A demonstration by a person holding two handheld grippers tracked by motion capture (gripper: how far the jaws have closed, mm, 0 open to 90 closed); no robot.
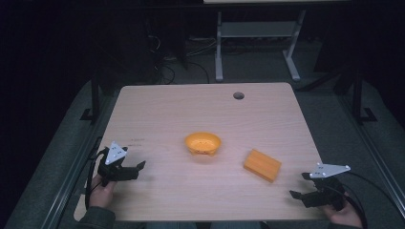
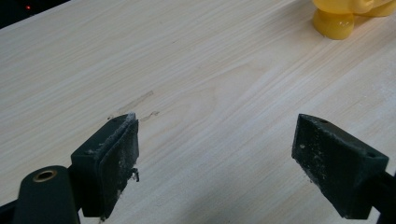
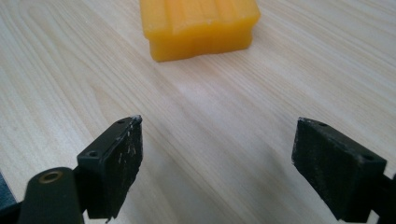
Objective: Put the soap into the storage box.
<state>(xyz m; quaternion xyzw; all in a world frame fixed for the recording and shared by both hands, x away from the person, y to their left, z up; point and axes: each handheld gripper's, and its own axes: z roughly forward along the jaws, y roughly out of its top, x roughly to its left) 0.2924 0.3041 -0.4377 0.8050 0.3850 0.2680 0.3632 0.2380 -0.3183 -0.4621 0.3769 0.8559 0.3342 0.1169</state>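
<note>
Nothing picked up yet, judging by how things lie. The orange block (image 1: 262,165) lies flat on the wooden table (image 1: 157,105), right of centre and toward the near edge, touching nothing. The orange bowl (image 1: 203,143) stands upright about mid-table, left of and a bit farther than the block, apart from it and looking empty. The right gripper (image 1: 303,186) sits at the near right corner, jaws wide apart and holding nothing; in the right gripper view it points at the block (image 3: 200,27) just ahead, with bare table between. The left gripper (image 1: 134,170) is at the near left, jaws also spread, nothing between them; the bowl's foot (image 2: 334,23) shows far off in its view. Likely job: block into bowl. If so, all of it remains: reach, close on the block, lift, carry left, drop in.
</note>
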